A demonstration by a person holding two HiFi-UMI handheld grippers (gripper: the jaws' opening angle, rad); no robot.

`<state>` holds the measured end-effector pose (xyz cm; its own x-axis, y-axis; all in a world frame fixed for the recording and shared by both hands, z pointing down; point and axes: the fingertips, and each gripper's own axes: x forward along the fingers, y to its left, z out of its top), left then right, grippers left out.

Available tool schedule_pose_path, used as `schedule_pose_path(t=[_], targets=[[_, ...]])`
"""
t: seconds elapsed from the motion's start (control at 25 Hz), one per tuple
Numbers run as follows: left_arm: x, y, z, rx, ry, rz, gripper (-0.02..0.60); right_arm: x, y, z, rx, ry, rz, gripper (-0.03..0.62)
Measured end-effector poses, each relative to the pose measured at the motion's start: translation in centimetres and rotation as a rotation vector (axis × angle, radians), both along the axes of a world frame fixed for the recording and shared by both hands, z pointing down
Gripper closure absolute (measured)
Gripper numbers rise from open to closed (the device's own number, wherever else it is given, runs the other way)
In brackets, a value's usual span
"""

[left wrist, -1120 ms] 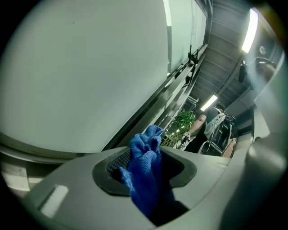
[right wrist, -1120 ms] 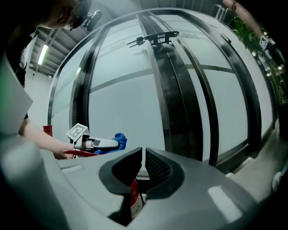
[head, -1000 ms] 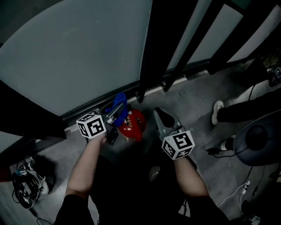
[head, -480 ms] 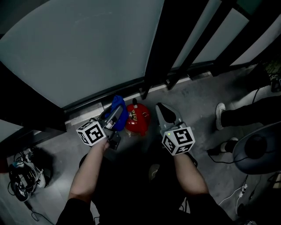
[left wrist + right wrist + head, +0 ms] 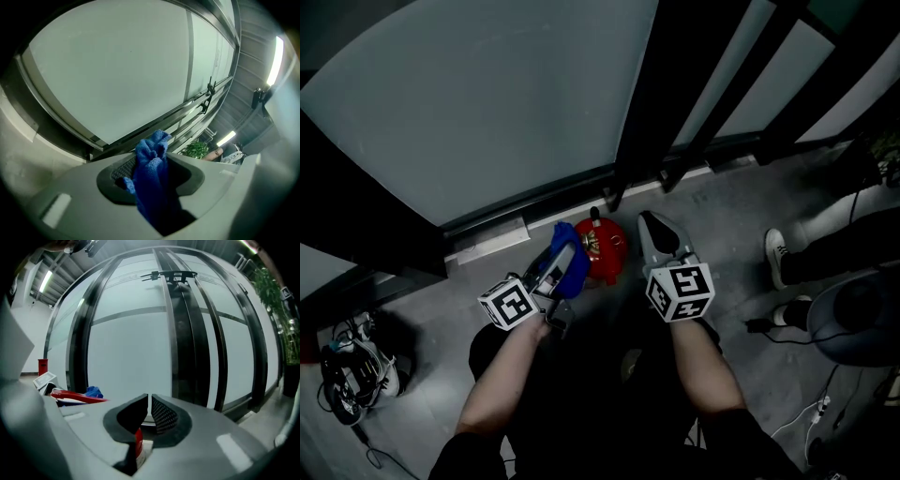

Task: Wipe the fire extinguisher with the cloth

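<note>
The left gripper pinches the blue cloth beside the red fire extinguisher, while the right gripper has its jaws pressed together.

fire ext. x1 | cloth x1 | grippers x2: left gripper, right gripper | marker cubes x2 | shoes x2 | cable bundle x1 | plant x1 | ceiling lights x2

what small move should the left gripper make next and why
Probably nudge the left gripper right so the crumpled blue cloth clamped in its jaws presses onto the red fire extinguisher; the cloth sits just beside its top, and contact isn't clear.
</note>
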<state>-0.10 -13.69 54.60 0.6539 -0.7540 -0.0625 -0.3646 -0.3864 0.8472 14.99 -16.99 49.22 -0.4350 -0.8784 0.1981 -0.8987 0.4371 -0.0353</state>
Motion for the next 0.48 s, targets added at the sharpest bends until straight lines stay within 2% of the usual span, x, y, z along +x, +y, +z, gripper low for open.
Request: schedule_pose_path(t=[0.16, 0.36, 0.48], targets=[[0.6, 1.2, 0.2, -0.034, 0.067, -0.018, 0.425, 0.3, 0.2, -0.3, 0.006, -0.047, 0.004, 0.568], [1.1, 2.3, 0.0, -0.019, 0.076, -0.016, 0.425, 0.3, 0.0, 0.6, -0.05, -0.148, 0.036, 0.568], [1.4, 3.2, 0.3, -0.033, 0.05, -0.007, 0.425, 0.1, -0.8, 0.7, -0.051, -0.161, 0.061, 0.568]])
